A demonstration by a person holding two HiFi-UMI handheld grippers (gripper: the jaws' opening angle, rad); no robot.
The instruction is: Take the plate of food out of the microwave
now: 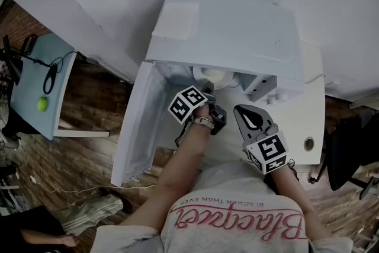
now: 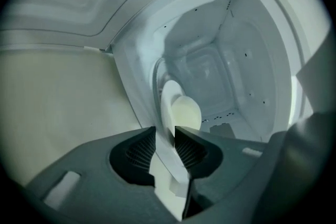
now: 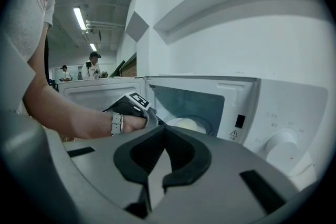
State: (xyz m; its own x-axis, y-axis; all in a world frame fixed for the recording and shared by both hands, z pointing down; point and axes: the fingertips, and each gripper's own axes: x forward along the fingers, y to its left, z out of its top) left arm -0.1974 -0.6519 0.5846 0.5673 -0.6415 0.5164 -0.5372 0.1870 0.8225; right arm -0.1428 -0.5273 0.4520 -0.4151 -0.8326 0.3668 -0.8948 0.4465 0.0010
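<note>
The white microwave (image 1: 237, 32) stands on a white table with its door (image 1: 139, 121) swung open to the left. Inside lies a white plate (image 1: 214, 76) with a pale mound of food (image 2: 188, 113). My left gripper (image 1: 208, 92) reaches into the cavity and, in the left gripper view, the left gripper (image 2: 174, 128) is shut on the near rim of the plate (image 2: 169, 99), which runs between its pads. My right gripper (image 1: 246, 109) hangs outside the opening, below the control panel. In its own view the right gripper (image 3: 164, 131) is shut with nothing in it.
The microwave's control knob (image 3: 281, 147) is at the right of the opening. A low side table (image 1: 35, 86) with a green ball (image 1: 42, 103) stands at the left on the wooden floor. A dark chair (image 1: 349, 151) is at the right. Two people (image 3: 93, 65) stand far behind.
</note>
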